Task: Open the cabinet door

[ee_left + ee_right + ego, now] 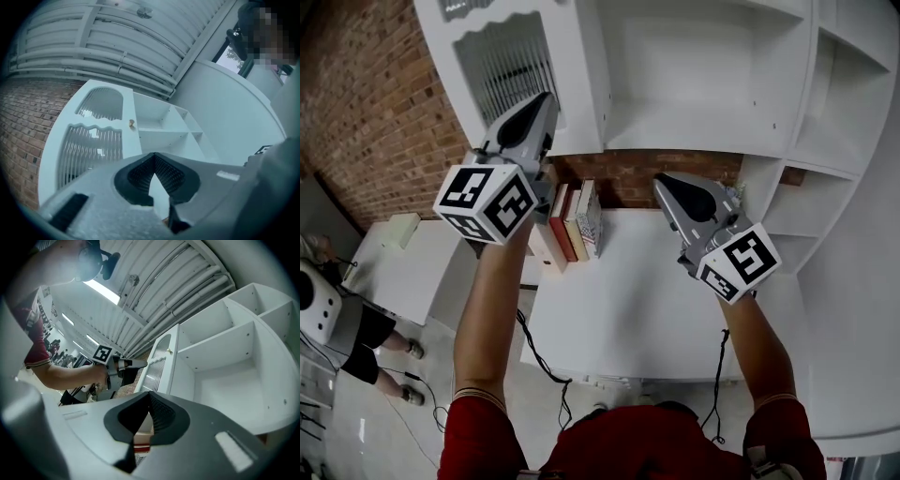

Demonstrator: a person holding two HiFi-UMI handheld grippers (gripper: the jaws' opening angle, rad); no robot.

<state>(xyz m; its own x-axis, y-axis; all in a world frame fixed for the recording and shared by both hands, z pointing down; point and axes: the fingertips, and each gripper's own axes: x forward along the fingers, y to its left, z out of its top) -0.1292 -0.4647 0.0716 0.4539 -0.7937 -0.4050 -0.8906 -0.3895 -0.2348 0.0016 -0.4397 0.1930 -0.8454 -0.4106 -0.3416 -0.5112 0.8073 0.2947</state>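
Note:
The white cabinet door (511,66) with ribbed glass panes stands swung open to the left of the bare white shelves (694,75). My left gripper (547,101) is raised in front of the door's lower part, its jaws together with nothing between them; I cannot tell whether it touches the door. In the left gripper view the door (93,140) and its small brass knob (131,123) lie beyond the shut left gripper (153,157). My right gripper (662,184) hangs lower, below the shelves, also shut and empty. The right gripper view shows the right gripper (149,394), the door (158,364) and the left gripper (127,364).
A few books (572,223) stand on the white table (628,300) under the cabinet. A brick wall (366,103) runs behind on the left. A person (356,328) stands at the lower left. Curved open shelves (834,131) flank the cabinet's right.

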